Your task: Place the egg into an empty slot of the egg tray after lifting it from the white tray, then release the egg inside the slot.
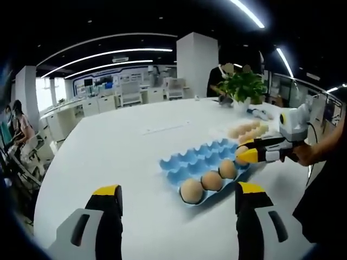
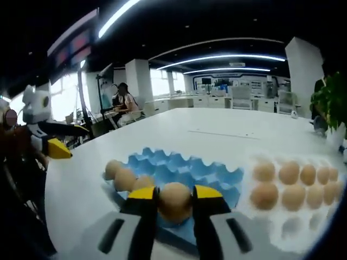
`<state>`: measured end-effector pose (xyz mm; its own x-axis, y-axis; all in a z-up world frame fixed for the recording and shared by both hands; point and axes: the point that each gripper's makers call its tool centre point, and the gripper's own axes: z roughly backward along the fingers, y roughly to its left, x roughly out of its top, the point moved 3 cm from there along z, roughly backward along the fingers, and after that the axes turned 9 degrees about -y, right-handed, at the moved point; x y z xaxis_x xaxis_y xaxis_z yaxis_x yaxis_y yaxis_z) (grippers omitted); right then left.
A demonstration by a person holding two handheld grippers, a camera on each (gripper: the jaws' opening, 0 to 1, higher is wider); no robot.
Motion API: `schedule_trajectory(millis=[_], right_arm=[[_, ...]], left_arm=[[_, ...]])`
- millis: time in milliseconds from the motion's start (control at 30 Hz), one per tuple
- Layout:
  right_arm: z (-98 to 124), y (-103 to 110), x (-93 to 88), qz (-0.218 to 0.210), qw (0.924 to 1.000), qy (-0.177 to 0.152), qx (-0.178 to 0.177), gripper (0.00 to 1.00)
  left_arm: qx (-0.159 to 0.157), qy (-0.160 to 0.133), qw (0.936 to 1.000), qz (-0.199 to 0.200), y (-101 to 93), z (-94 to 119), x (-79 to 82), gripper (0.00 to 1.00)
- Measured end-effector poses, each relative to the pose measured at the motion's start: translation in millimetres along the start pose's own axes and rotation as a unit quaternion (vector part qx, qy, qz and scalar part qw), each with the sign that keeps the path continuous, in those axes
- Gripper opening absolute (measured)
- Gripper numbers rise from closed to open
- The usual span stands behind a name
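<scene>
Egg (image 2: 174,200) pinched between the yellow-tipped jaws of the right gripper (image 2: 174,205), which close on its two sides at the near edge of the blue egg tray (image 2: 187,169) in the right gripper view. The egg's long axis appears to stand roughly upright between the jaws, though the fisheye blur makes this hard to confirm. Three more brown eggs (image 2: 126,177) sit in a row along the tray's left side. Just beside the blue tray, to its right, the white tray (image 2: 303,227) carries two rows of eggs.

In the left gripper view the left gripper (image 1: 179,203) hangs spread wide and holding nothing, above the white table (image 1: 108,146), near the blue tray's near end. There the right gripper (image 1: 245,153) reaches in from the right, a hand (image 1: 307,154) behind it, its tip over the tray's far-right corner. A potted green plant (image 1: 243,86) stands farther back on the table.
</scene>
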<state>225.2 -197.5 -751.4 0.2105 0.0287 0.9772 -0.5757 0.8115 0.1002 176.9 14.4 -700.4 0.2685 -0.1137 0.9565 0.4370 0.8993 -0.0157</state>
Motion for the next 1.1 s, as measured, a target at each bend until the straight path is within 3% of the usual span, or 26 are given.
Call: schedule_trajectory(millis=[333,667,1100], right_arm=[[0,5,-11.8,0.007,0.9999,0.010,0.012,0.25],[0,9,-12.2,0.056,0.9982,0.008,0.021,0.26],[11,2,-11.9,0.045,0.9989,0.006,0.014,0.30]], left_arm=[[-0.005,0.002,1.0000,-0.003,-3.2,-1,0.0,0.87],[-0.010,0.006,0.9999,-0.004,-6.6,-1,-0.7,0.86],[-0.014,0.004,0.9999,-0.006,-9.1,-1,0.4,0.86]])
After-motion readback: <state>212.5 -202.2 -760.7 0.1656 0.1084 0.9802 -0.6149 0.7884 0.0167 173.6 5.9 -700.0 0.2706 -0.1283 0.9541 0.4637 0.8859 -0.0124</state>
